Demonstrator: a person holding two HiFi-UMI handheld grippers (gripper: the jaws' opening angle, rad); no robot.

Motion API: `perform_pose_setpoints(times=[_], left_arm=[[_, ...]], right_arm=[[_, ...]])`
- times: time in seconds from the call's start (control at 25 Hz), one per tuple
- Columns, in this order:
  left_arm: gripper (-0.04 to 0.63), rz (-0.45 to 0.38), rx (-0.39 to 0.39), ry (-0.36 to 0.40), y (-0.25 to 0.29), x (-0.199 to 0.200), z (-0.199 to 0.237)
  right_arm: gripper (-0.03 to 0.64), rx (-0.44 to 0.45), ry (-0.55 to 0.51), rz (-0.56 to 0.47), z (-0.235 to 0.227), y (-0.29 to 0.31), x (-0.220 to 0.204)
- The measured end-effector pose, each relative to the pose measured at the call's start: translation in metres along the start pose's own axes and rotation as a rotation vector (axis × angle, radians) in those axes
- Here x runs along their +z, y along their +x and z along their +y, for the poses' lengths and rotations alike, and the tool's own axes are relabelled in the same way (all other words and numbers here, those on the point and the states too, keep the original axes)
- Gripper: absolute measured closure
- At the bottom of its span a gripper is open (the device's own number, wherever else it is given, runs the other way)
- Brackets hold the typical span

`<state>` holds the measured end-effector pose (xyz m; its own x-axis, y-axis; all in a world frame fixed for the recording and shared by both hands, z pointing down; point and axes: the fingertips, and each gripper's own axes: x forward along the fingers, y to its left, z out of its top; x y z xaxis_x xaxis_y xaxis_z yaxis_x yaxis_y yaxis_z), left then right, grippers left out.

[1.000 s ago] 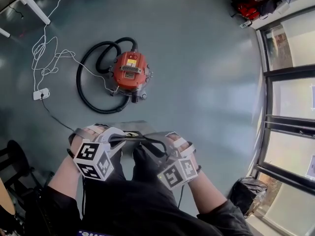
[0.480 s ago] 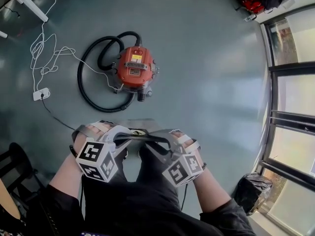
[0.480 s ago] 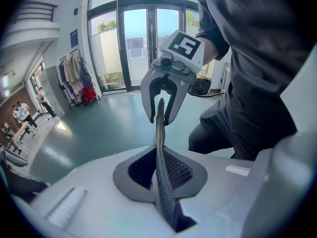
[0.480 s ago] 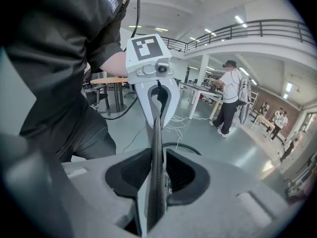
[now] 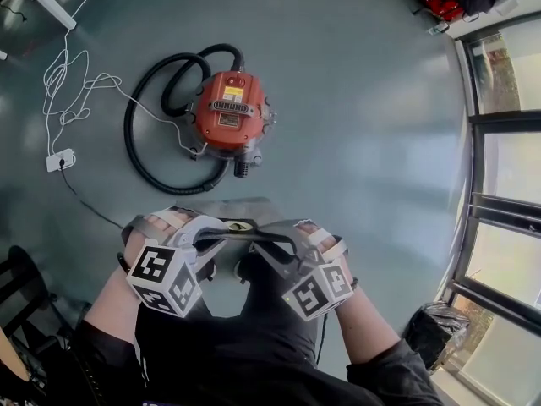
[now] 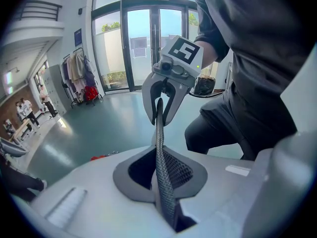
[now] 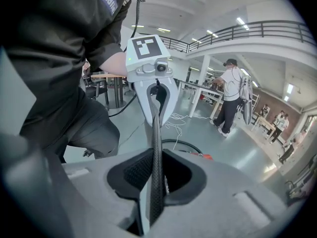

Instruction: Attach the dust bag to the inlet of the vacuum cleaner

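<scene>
L gripper [image 5: 220, 236] is clamped on the dust bag [image 5: 254, 211] at lower centre. R gripper [image 5: 264, 238] jaws are closing on its opposite edge, prob. to keep it taut for the vacuum cleaner [image 5: 228, 112] above.

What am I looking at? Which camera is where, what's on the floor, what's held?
No robot arm: a person holds a two-jaw gripper in each hand. The head view looks down from the person's head; each gripper view rides on one gripper, looks along its jaws and faces the other gripper. On the floor stand a red vacuum cleaner with a black hose, a white cable and a power strip. They hold the grey dust bag between them: the left gripper is shut on one end, the right gripper is closing its jaws on the other.
</scene>
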<state>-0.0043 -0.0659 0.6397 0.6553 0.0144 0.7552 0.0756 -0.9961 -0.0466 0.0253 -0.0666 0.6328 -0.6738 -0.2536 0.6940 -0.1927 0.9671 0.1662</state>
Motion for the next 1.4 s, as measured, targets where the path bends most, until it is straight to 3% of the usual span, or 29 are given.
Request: perform_pose_setpoints(times=[0.88, 1.4], left_arm=[[0.554, -0.017, 0.043, -0.005, 0.176, -0.140, 0.018], [0.554, -0.052, 0.082, -0.007, 0.241, -0.185, 0.044]], right_arm=[[0.594, 0.047, -0.056, 0.081, 0.008, 0.152, -0.162], [0.594, -0.011, -0.007, 0.064, -0.009, 0.207, -0.224]])
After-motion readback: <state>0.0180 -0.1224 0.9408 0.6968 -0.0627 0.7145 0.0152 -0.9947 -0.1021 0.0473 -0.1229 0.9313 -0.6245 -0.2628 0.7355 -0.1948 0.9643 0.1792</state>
